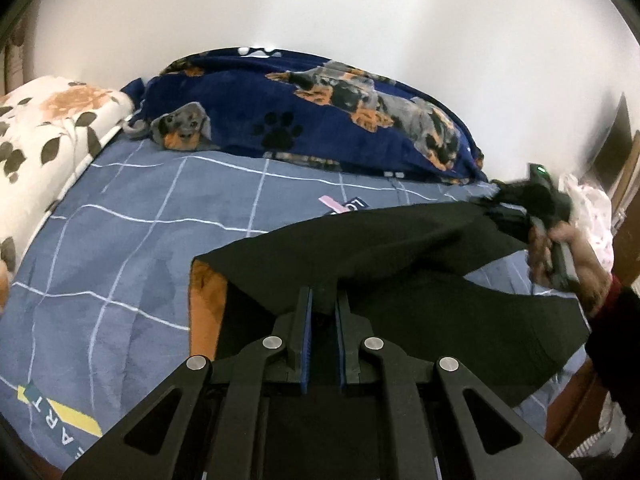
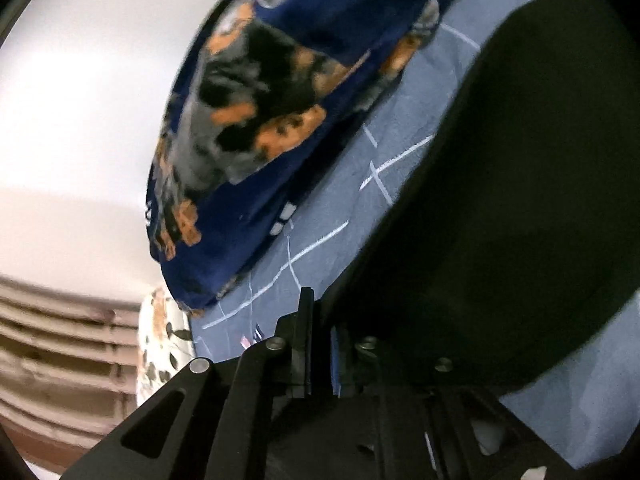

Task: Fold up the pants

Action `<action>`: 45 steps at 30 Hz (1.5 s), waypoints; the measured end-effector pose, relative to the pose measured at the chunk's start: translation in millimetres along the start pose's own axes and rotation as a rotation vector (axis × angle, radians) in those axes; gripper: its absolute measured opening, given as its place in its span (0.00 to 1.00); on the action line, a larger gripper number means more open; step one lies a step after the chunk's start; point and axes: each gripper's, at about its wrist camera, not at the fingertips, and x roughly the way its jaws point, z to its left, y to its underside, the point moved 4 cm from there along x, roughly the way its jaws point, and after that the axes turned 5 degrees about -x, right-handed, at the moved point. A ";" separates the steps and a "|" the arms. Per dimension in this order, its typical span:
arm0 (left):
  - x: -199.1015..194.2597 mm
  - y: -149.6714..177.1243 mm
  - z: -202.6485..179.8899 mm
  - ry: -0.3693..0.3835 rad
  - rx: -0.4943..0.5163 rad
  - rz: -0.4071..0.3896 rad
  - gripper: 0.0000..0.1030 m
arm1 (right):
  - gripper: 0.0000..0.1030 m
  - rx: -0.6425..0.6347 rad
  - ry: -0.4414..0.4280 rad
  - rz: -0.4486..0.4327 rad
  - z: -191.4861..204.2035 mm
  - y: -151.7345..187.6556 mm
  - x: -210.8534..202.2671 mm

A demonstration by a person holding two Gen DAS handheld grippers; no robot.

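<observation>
The black pants [image 1: 384,248] hang stretched in the air above the bed between my two grippers. My left gripper [image 1: 324,300] is shut on one edge of the pants at the bottom middle of the left wrist view. My right gripper [image 1: 508,208] shows at the right of that view, shut on the other end of the pants, with the hand behind it. In the right wrist view the right gripper [image 2: 320,320] is shut on the pants [image 2: 500,220], which fill the right half of the frame.
The bed has a blue-grey checked sheet [image 1: 140,240]. A navy dog-print blanket [image 1: 320,120] lies piled along the far side, also in the right wrist view [image 2: 280,100]. A white floral pillow [image 1: 44,140] is at the left. An orange patch [image 1: 204,304] shows under the pants.
</observation>
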 end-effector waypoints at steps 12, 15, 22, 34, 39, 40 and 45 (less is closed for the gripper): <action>-30.0 33.1 26.8 -0.083 -0.013 0.049 0.10 | 0.05 -0.096 0.026 0.003 -3.3 140.1 -89.5; -35.7 49.5 31.1 -0.098 -0.023 0.064 0.11 | 0.04 -0.081 0.048 0.031 -13.6 174.2 -95.3; -38.2 86.7 40.4 -0.128 -0.034 0.115 0.12 | 0.05 -0.031 0.079 0.092 -43.2 226.0 -95.1; -47.8 100.7 69.5 -0.247 -0.087 0.127 0.18 | 0.04 -0.032 0.101 0.121 -51.4 256.0 -84.6; -78.4 84.5 70.5 -0.334 -0.067 0.012 0.18 | 0.05 -0.036 0.098 0.115 -49.1 256.9 -83.0; -83.2 81.4 63.7 -0.321 -0.050 -0.003 0.18 | 0.05 -0.034 0.096 0.114 -49.3 257.3 -82.9; -70.7 76.1 0.9 -0.166 0.093 0.023 0.19 | 0.06 -0.043 0.088 0.111 -46.4 258.6 -81.0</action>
